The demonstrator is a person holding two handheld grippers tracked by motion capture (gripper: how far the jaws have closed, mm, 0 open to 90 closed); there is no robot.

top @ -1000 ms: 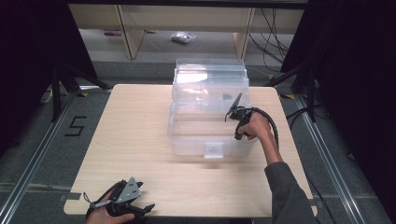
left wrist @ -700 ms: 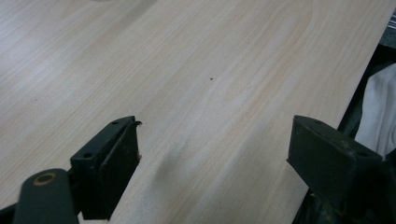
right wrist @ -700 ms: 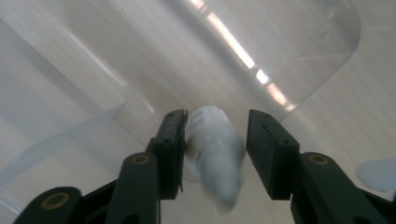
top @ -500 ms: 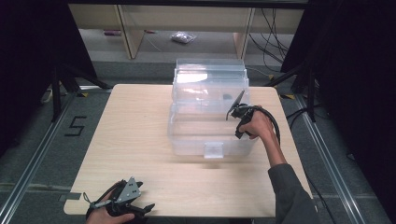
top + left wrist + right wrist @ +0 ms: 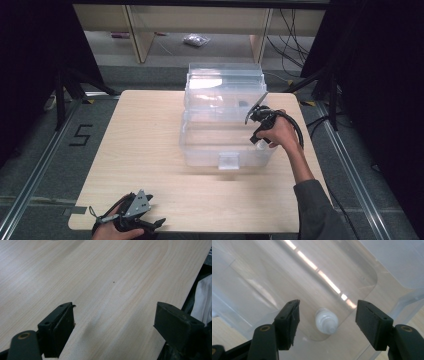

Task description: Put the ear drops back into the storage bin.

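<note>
Wooden table (image 5: 150, 150) — clear bin (image 5: 225, 135); white bottle (image 5: 326, 321) upright inside, cap toward camera; right tongs (image 5: 327, 322) — left tongs (image 5: 112, 325) agape, empty.

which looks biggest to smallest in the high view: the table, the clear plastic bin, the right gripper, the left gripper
1. table
2. clear plastic bin
3 and 4. right gripper and left gripper: they look much alike. The left one is nearer the camera and partly hidden by the hand, so I won't rank them.

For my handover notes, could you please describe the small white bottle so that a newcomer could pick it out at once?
Start at the clear plastic bin on the wooden table. Look at its near right corner, under the right gripper. There the small white bottle stands upright on the bin's floor, the one opaque white thing inside.
</note>
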